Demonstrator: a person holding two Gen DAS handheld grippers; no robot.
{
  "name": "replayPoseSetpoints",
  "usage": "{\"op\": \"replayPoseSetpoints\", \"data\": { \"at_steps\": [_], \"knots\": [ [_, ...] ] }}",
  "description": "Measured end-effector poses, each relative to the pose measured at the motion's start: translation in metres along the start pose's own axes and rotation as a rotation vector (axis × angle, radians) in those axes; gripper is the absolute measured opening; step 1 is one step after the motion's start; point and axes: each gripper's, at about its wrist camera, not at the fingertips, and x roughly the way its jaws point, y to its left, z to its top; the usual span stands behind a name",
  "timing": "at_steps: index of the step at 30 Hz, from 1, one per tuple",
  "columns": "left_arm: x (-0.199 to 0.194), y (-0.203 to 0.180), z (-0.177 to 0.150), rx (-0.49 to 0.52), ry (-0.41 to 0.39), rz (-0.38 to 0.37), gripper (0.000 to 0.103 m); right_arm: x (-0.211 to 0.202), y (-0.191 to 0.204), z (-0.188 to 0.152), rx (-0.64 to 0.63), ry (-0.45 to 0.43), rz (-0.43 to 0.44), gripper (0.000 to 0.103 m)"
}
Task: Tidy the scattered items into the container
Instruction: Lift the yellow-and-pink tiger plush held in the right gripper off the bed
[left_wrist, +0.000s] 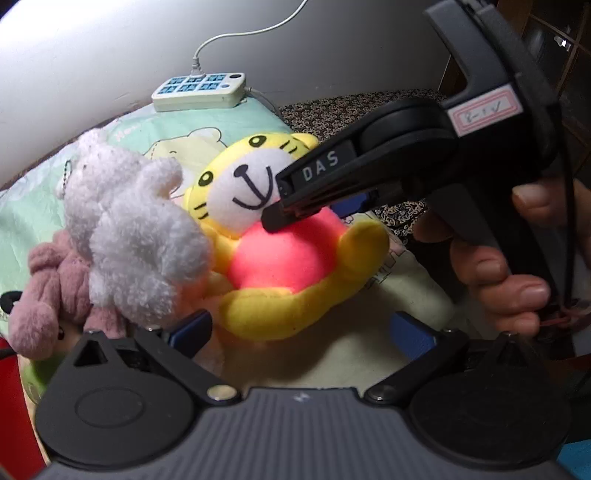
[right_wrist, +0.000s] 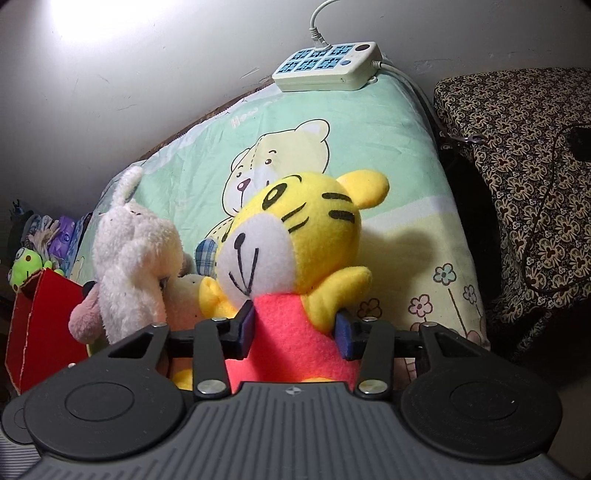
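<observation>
A yellow tiger plush (right_wrist: 310, 236) with a pink body sits upright on a pale green bear blanket (right_wrist: 369, 140). My right gripper (right_wrist: 295, 328) is shut on its pink belly, and both blue pads press into the fabric. From the left wrist view the same right gripper (left_wrist: 280, 214) comes in from the right onto the tiger plush (left_wrist: 273, 236), held by a person's hand (left_wrist: 509, 269). My left gripper (left_wrist: 301, 330) stands wide open just in front of the tiger, holding nothing. A fluffy white plush (left_wrist: 136, 229) leans against the tiger's left side, over a pink plush (left_wrist: 48, 295).
A red box (right_wrist: 40, 325) stands at the left, with a green frog plush (right_wrist: 27, 264) behind it. A white power strip (right_wrist: 328, 66) and its cable lie at the blanket's far edge by the wall. A seat covered in dark floral cloth (right_wrist: 517, 147) is at the right.
</observation>
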Motion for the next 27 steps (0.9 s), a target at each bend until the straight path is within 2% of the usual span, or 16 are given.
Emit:
{"op": "replayPoseSetpoints", "data": {
  "at_steps": [3, 8, 12, 18, 21, 22, 23, 24, 27],
  "knots": [
    [0.006, 0.004, 0.002, 0.008, 0.005, 0.018, 0.102, -0.01, -0.001, -0.007, 0.005, 0.021, 0.011, 0.042],
    [0.008, 0.004, -0.005, 0.025, 0.029, -0.049, 0.102, -0.024, -0.006, -0.025, 0.028, 0.049, 0.03, 0.042],
    [0.019, 0.007, -0.009, 0.011, 0.071, -0.077, 0.102, -0.02, -0.008, -0.042, 0.055, 0.095, 0.01, 0.042],
    [0.029, 0.018, -0.014, -0.066, 0.085, -0.131, 0.102, -0.02, 0.002, -0.049, 0.018, 0.072, -0.04, 0.056],
    [0.034, 0.015, -0.018, -0.058, 0.079, -0.123, 0.101, -0.016, -0.001, -0.049, 0.029, 0.075, -0.039, 0.062],
    [0.034, 0.009, -0.022, -0.048, 0.07, -0.106, 0.097, -0.014, -0.002, -0.05, 0.038, 0.082, -0.036, 0.062],
    [0.035, 0.004, -0.027, -0.039, 0.066, -0.095, 0.085, -0.013, -0.003, -0.051, 0.045, 0.085, -0.033, 0.062],
    [0.037, 0.001, -0.033, -0.035, 0.07, -0.091, 0.077, -0.012, -0.003, -0.052, 0.047, 0.087, -0.035, 0.061],
    [0.043, 0.003, -0.032, -0.047, 0.083, -0.099, 0.073, -0.013, 0.004, -0.054, 0.02, 0.093, -0.034, 0.052]
  ]
}}
